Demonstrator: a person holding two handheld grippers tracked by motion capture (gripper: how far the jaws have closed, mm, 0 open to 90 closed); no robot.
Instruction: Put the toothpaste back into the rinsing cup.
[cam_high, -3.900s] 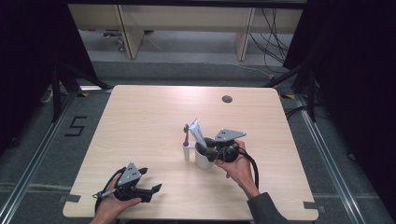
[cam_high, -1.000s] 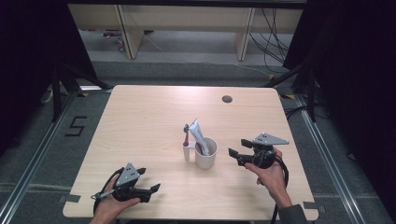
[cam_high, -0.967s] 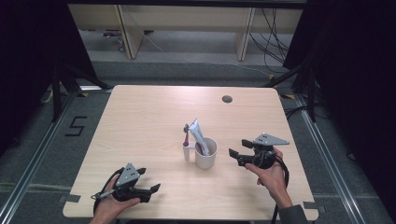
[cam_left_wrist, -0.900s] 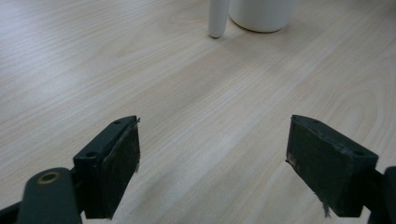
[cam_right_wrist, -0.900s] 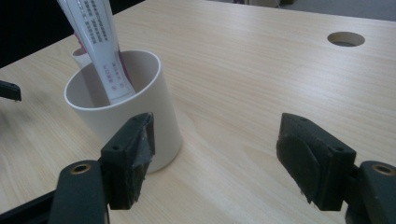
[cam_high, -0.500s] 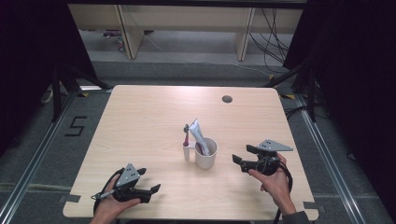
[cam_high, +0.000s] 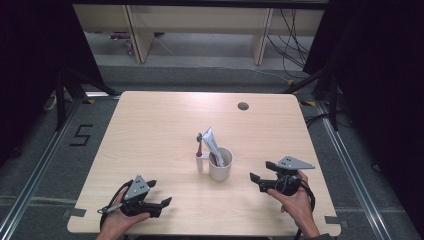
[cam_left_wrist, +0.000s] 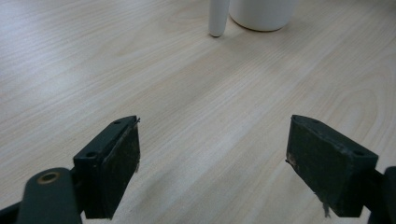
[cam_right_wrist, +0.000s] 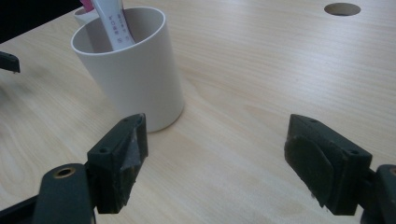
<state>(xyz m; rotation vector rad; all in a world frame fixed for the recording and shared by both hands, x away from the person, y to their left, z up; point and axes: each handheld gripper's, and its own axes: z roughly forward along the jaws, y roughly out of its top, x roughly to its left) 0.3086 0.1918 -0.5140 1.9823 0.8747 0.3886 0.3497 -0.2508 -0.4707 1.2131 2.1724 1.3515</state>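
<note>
Our right gripper (cam_high: 260, 180) pulls back from the cup (cam_high: 220, 163) toward the near right of the table (cam_high: 150, 130), and its jaws have just been opening, with nothing between them. We read that as the placing step done: the cup stands alone mid-table, the tube (cam_high: 212, 145) leaning inside it and the toothbrush (cam_high: 199, 155) upright against its left side. Our left gripper (cam_high: 159, 196) rests near the near-left edge, jaws spread wide and empty over bare wood. Both hands are well apart from the cup.
</note>
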